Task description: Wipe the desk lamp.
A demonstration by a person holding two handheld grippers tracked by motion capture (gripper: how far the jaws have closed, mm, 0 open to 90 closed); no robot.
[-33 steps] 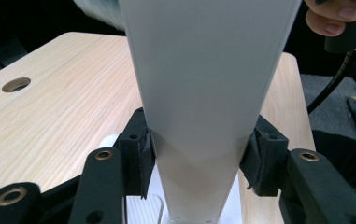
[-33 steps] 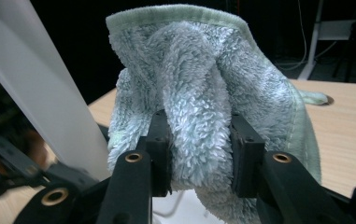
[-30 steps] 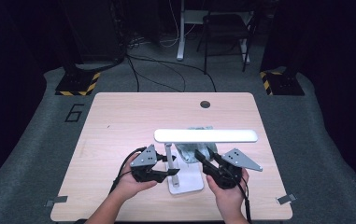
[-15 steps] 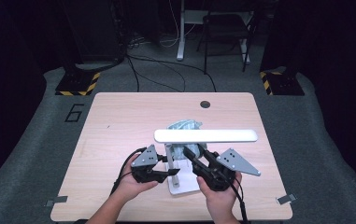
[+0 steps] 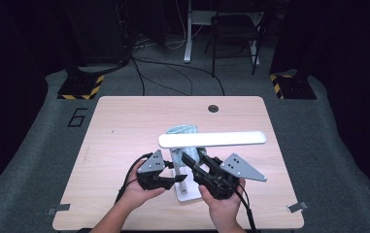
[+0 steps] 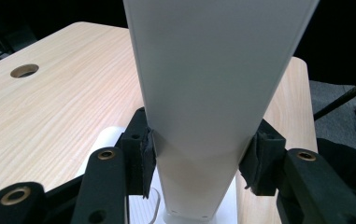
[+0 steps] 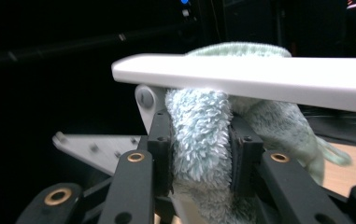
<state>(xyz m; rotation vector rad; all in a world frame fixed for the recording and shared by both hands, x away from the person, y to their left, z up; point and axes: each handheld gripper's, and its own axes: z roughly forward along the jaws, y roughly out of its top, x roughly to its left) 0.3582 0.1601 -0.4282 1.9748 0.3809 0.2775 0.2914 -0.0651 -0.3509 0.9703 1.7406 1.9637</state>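
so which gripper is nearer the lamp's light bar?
Right. The right gripper presses a pale green cloth up against the light bar. The left gripper clamps the lamp's upright post, lower down near the base.

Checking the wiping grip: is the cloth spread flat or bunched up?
Bunched: the cloth is squeezed into a thick wad between the right claw pads, under the lamp head.

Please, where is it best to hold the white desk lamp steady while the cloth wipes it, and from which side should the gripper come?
Probably the flat upright stem just above the base, approached level from the person's left, as the left gripper does. The stem's two narrow edges are parallel, so the fingers clamp squarely. This leaves the long lamp head free for the right gripper and its cloth.
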